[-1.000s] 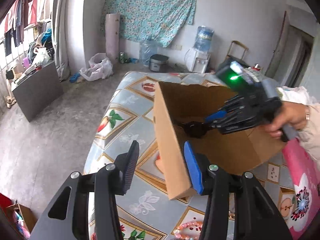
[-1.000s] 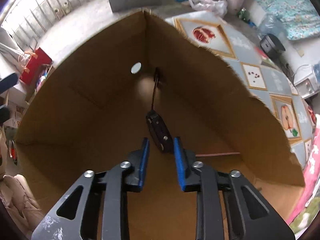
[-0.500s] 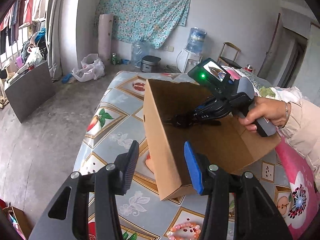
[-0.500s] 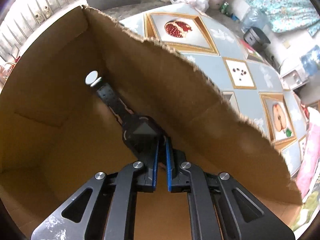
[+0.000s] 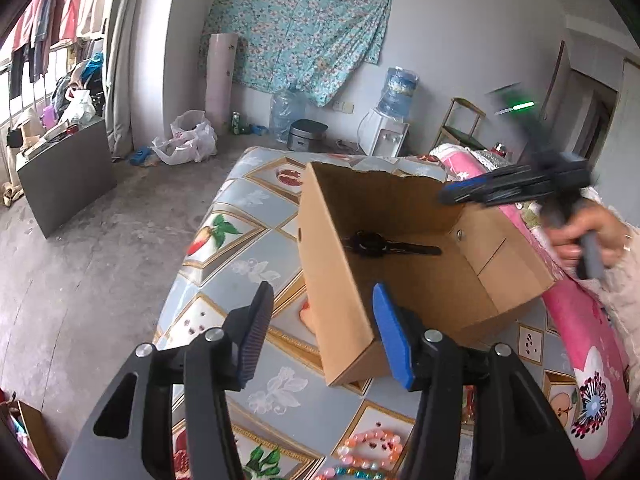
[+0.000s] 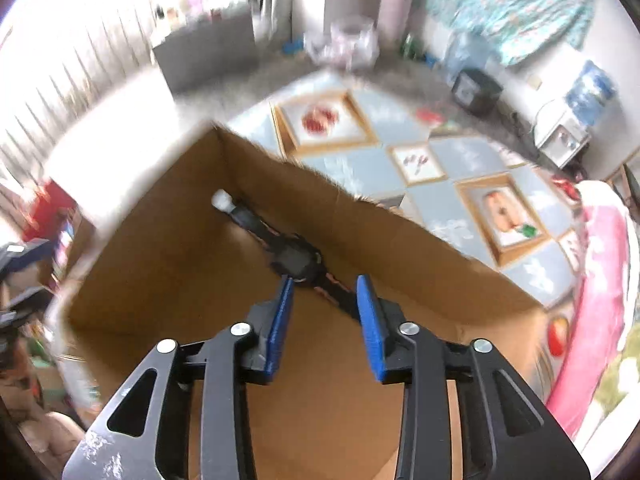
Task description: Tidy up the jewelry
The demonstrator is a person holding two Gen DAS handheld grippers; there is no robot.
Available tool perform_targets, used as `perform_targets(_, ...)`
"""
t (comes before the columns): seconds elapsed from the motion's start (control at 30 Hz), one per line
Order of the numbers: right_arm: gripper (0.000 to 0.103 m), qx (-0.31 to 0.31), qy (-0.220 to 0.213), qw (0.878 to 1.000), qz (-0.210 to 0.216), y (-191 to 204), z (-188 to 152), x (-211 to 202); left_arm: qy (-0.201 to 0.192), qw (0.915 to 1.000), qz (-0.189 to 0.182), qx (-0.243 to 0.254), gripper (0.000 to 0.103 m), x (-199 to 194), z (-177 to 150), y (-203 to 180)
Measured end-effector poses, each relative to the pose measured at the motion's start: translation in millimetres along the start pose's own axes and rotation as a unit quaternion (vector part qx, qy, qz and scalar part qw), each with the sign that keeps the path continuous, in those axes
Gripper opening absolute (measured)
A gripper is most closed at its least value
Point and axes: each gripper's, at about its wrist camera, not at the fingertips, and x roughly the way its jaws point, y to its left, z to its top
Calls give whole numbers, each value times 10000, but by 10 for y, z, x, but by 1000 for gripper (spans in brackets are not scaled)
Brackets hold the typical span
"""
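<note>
A black wristwatch (image 5: 378, 245) lies flat on the floor of an open cardboard box (image 5: 336, 280) on the table; it also shows in the right wrist view (image 6: 294, 258). My right gripper (image 6: 324, 312) is open and empty, lifted above the box (image 6: 168, 240) interior; in the left wrist view it is blurred above the box's far right side (image 5: 452, 196). My left gripper (image 5: 320, 332) is open and empty, hovering near the box's front corner. A pink bead bracelet (image 5: 370, 444) lies on the table below the left gripper.
The table (image 5: 240, 240) has a fruit-patterned cover. A pink cloth (image 5: 580, 340) lies along its right side. Beyond are a concrete floor, a grey cabinet (image 5: 64, 176), a water dispenser (image 5: 390, 128) and bags by the wall.
My right gripper opened, left the watch on the box floor, and rose up and back out of the box. The left gripper stayed open and drew back slightly.
</note>
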Motion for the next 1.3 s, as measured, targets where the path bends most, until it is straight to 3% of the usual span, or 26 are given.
perform_targets(0.07, 45, 123, -422, 9990, 57, 32, -88, -373, -25, 10000, 22, -18, 54, -98, -77, 50)
perform_targets(0.17, 54, 314, -1024, 9941, 163, 145, -534, -973, 33, 9999, 92, -27, 58, -209, -215, 108)
perform_targets(0.2, 59, 392, -1147, 9923, 238, 214, -691, -1102, 83, 9999, 124, -30, 59, -228, -264, 130)
perform_targets(0.33, 60, 764, -1294, 9870, 573, 449, -1152, -1270, 332, 9992, 207, -100, 60, -270, -496, 172)
perform_targets(0.43, 60, 1077, -1004, 9853, 870, 696, -1389, -1033, 567, 9979, 269, -126, 60, -276, -737, 176)
perform_targets(0.6, 60, 1494, -113, 9790, 1381, 1177, -1779, -308, 923, 9949, 411, -43, 60, -200, -1062, 169)
perform_targets(0.77, 60, 1186, 296, 9836, 1327, 1639, -1846, -9, 1104, 9925, 492, 153, 60, -140, -1267, 109)
perform_targets(0.87, 59, 689, 376, 9919, 1000, 1904, -1816, 85, 1140, 9912, 558, 374, 60, -95, -1352, 21)
perform_targets(0.97, 54, 406, 397, 9951, 811, 2047, -1808, 40, 1092, 9912, 546, 511, 58, -84, -1392, -39)
perform_targets(1.07, 42, 249, 478, 9961, 693, 2139, -1822, 104, 1108, 9905, 498, 642, 52, -46, -1419, -107)
perform_targets(1.1, 34, 268, 533, 9957, 716, 2131, -1825, 112, 1120, 9903, 473, 675, 50, -28, -1420, -126)
perform_targets(1.17, 30, 350, 508, 9952, 763, 2107, -1850, 130, 1157, 9899, 396, 725, 48, 19, -1422, -159)
perform_targets(1.23, 15, 474, 519, 9936, 883, 2063, -1846, 118, 1230, 9891, 359, 725, 43, 95, -1422, -178)
perform_targets(1.3, 9, 598, 527, 9922, 963, 1981, -1868, 148, 1229, 9887, 410, 750, 37, 148, -1415, -200)
